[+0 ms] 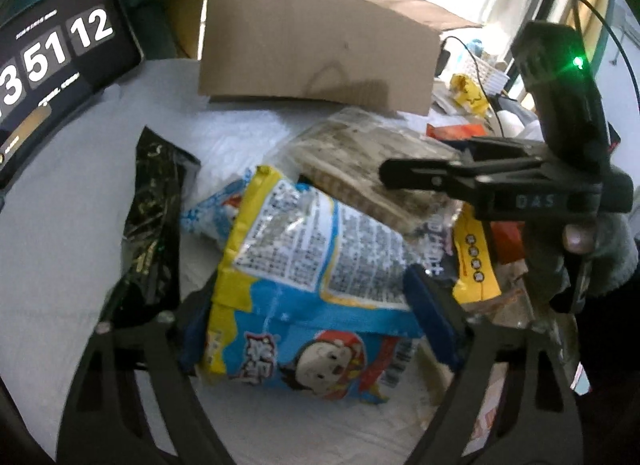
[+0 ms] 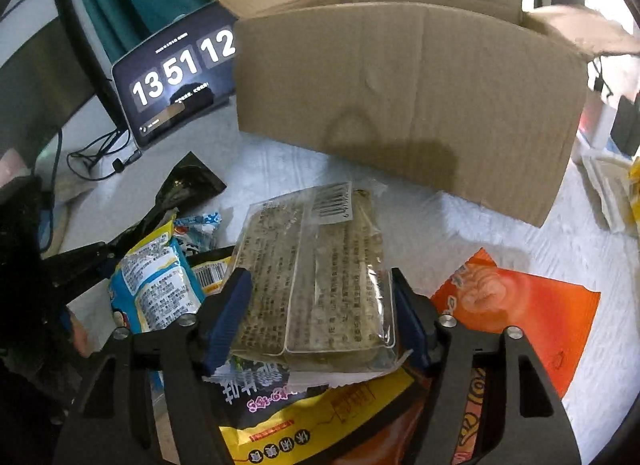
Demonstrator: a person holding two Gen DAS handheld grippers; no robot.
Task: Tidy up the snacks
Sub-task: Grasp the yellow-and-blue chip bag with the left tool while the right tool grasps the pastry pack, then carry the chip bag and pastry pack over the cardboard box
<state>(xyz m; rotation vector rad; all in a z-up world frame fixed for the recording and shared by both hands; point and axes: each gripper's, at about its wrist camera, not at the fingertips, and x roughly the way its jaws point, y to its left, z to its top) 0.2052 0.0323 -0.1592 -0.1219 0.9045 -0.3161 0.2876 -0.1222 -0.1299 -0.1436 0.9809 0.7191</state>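
A heap of snack packets lies on a white cloth (image 1: 60, 265). My left gripper (image 1: 308, 305) straddles a blue-and-yellow cartoon bag (image 1: 304, 285), and its blue pads (image 1: 432, 313) touch both sides of the bag. The same bag (image 2: 152, 289) shows in the right wrist view beside the left gripper (image 2: 100, 257). My right gripper (image 2: 320, 301) is shut on a clear packet of flat brown crackers (image 2: 320, 265), with a pad against each long edge. In the left wrist view the right gripper (image 1: 400, 181) sits over that packet (image 1: 360, 161). A thumb (image 1: 576, 237) rests on its handle.
An open cardboard box (image 2: 400, 105) stands just behind the heap. A tablet showing a clock (image 2: 176, 81) leans at the back left, with cables beside it. A black packet (image 2: 188, 185), an orange packet (image 2: 520, 313) and a yellow one (image 2: 312, 425) lie around the grippers.
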